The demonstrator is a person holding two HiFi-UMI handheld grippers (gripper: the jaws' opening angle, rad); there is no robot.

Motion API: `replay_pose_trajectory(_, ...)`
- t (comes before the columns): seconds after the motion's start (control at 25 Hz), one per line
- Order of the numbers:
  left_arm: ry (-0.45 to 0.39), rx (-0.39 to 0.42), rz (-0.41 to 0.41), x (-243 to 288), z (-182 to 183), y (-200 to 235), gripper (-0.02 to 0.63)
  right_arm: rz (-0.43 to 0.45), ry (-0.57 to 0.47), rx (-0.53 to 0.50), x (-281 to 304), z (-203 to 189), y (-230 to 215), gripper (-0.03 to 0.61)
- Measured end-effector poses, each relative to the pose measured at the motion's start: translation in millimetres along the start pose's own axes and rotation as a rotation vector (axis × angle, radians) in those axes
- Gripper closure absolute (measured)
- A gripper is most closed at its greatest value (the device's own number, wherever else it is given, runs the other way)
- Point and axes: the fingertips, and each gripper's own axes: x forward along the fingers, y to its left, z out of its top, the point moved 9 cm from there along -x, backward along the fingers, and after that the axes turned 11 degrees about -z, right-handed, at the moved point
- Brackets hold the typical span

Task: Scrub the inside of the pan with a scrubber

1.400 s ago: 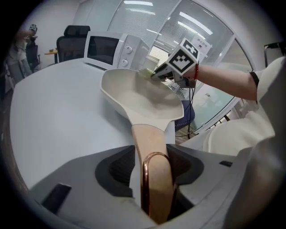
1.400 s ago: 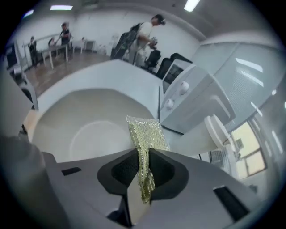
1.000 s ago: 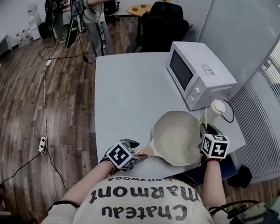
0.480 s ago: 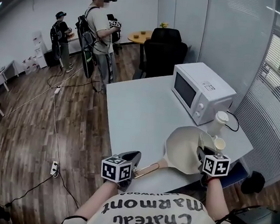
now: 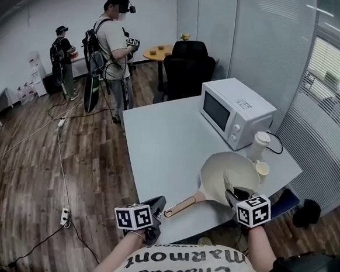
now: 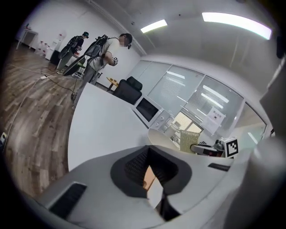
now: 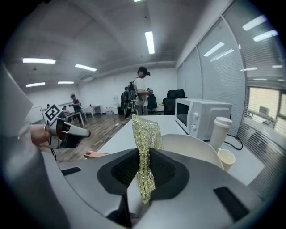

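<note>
At the surface's (image 5: pixel 164 138) near right corner lies the cream pan (image 5: pixel 223 169), your right tongs (image 7: pixel 144 170) grasp the gold scrubber (image 7: pixel 145 129) over its near rim, and your left tongs (image 5: pixel 158 205), just clenched, hold nothing beside its handle (image 5: pixel 183 205).

**Glinting mesh over matt cream**

The right claw (image 7: pixel 142 166), matt grey plastic with ribbed black pads (image 7: pixel 127 169), pinched a scrubber (image 7: pixel 145 134) of rough, glinting gold-green mesh. Just ahead of it, the pan (image 5: pixel 229 169) looked smooth, matt and cream inside. To the claw's left, the handle (image 5: pixel 181 207) resembled pale varnished wood. Beyond were a smooth matt table (image 5: pixel 164 138), a white microwave (image 5: pixel 245 106) with a glossy dark front, and a faintly shiny wood-plank floor (image 5: pixel 50 170).
</note>
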Motion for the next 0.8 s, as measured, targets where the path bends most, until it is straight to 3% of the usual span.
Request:
replay_pose_trajectory(0.12,-0.012,0.054,-0.012,-2,1,-13,0.621,-0.027,0.000,-0.073,-5,6,11,0.508)
replay_pose_trajectory(0.32,0.051,0.278,0.014,-7,-9,-39,0.621,0.038,-0.073,-0.026,-12,17,27,0.508)
replay_pose_trajectory(0.52,0.028,0.284,0.014,-6,-16,-54,0.621,0.074,-0.114,0.088,-23,15,32,0.509)
replay_pose_trajectory(0.8,0.002,0.323,-0.064,30,-41,-109,0.621,0.041,-0.098,0.094,-66,-21,-1,0.509)
